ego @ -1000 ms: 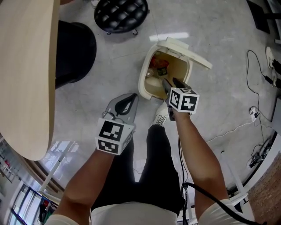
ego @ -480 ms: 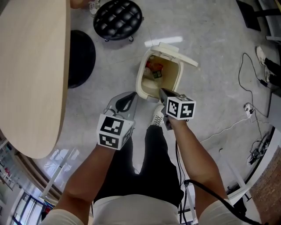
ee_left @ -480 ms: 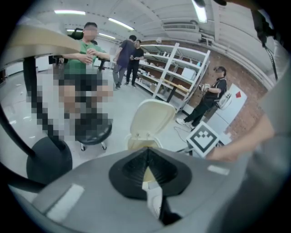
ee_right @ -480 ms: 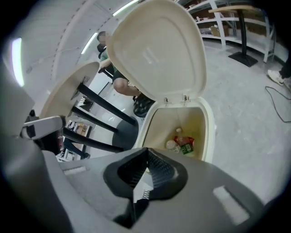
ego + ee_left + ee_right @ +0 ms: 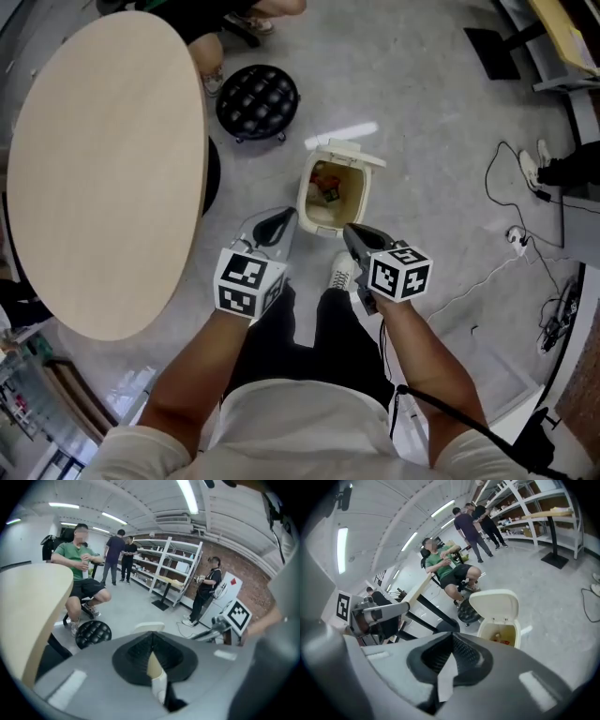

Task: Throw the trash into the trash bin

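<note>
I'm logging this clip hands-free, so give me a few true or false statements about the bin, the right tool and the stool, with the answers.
1. The trash bin has its lid open. True.
2. The right tool grips a piece of trash. False: its jaws are together with nothing between them.
3. Trash lies inside the bin. True.
4. The black stool stands on the table. False: it stands on the floor beside the table.
</note>
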A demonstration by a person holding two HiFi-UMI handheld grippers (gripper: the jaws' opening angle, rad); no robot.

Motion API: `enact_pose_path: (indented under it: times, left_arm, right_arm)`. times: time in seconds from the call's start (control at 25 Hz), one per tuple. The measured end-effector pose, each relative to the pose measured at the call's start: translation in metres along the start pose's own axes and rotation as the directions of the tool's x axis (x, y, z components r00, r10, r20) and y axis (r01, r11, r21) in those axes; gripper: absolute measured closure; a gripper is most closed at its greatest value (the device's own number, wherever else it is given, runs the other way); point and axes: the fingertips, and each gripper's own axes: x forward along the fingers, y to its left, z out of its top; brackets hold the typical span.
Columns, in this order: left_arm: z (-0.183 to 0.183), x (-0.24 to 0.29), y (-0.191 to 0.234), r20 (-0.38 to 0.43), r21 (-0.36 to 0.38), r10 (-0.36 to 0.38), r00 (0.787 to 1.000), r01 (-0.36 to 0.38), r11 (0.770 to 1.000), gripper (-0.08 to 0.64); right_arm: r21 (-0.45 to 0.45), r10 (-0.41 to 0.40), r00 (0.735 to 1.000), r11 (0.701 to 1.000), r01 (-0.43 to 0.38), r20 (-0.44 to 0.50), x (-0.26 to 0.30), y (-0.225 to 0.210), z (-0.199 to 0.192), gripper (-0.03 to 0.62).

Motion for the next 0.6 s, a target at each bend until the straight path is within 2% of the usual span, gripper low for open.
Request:
enact_pose_path:
  times: [0.24,0.4,0.6]
  left_arm:
    - [0.052,-0.034,-0.015,0.060,0.073,-0.039,0.997,0.035,0.997,0.554]
    - [0.090,-0.064,-0.041,0.122,0.105,-0.093,0.988,0.081,0.991,0.554]
    - [0.140,-0.122,-0.066,0.182,0.140,-0.131,0.974,0.106,0.984,0.554]
  right_arm:
    - [-0.082,0.032,0.994,0.996,-0.023,0.107,-0.054,0.056,0.055,0.591]
    - [-0.153,0.065,0.983,0.987,-0.038,0.174,-0.105,0.097,0.085,0.591]
    - [-0.136,0.118,0.952,0.987,-0.082,0.283,-0.163,0.157,0.118,0.591]
